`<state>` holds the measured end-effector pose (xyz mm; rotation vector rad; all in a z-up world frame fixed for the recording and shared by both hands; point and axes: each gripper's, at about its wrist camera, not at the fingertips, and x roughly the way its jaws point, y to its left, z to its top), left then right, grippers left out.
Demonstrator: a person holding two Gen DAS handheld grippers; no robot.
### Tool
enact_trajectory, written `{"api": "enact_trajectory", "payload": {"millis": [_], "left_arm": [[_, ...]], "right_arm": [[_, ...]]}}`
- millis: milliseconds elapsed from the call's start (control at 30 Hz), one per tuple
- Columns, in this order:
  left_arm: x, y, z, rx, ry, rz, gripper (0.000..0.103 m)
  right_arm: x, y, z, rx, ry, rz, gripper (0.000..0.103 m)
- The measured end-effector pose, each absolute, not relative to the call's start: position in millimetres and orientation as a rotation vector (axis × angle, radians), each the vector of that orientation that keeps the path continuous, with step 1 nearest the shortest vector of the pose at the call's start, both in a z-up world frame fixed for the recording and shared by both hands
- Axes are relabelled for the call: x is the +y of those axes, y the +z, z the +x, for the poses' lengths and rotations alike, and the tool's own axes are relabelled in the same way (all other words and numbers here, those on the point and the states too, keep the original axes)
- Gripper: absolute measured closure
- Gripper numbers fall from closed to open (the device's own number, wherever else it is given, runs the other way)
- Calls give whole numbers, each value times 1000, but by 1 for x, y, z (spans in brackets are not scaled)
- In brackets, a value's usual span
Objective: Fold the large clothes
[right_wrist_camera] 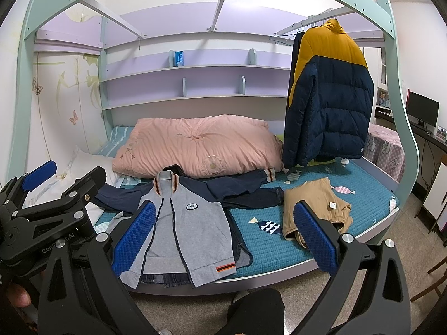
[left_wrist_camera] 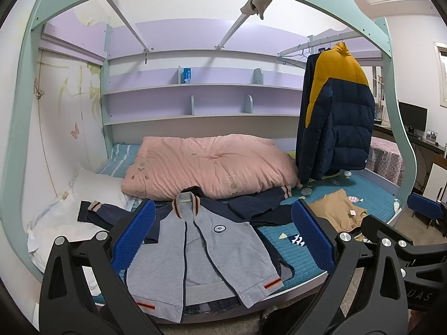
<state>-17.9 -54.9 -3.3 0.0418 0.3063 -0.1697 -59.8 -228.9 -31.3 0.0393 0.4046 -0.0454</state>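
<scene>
Two open claws, left (left_wrist_camera: 223,237) and right (right_wrist_camera: 223,237), face flat grey jacket (left_wrist_camera: 201,254).

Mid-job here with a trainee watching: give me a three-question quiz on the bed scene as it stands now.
1. True or false: the grey jacket lies spread on the bed, front up.
2. What sits to the right of that jacket on the teal bedspread? A) tan garment B) red towel C) open book
3. Fill in: the left gripper and right gripper both have their jaws ____ and hold nothing.

Key: 1 true; 2 A, the tan garment; 3 open.
</scene>
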Motion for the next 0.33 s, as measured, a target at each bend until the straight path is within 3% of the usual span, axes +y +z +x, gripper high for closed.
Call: {"api": "enact_trajectory", "payload": {"millis": [333], "left_arm": [[-54,-4,-18,308,-174,42,5]], "right_arm": [[-230,-31,-59,405,-46,39,8]]}}
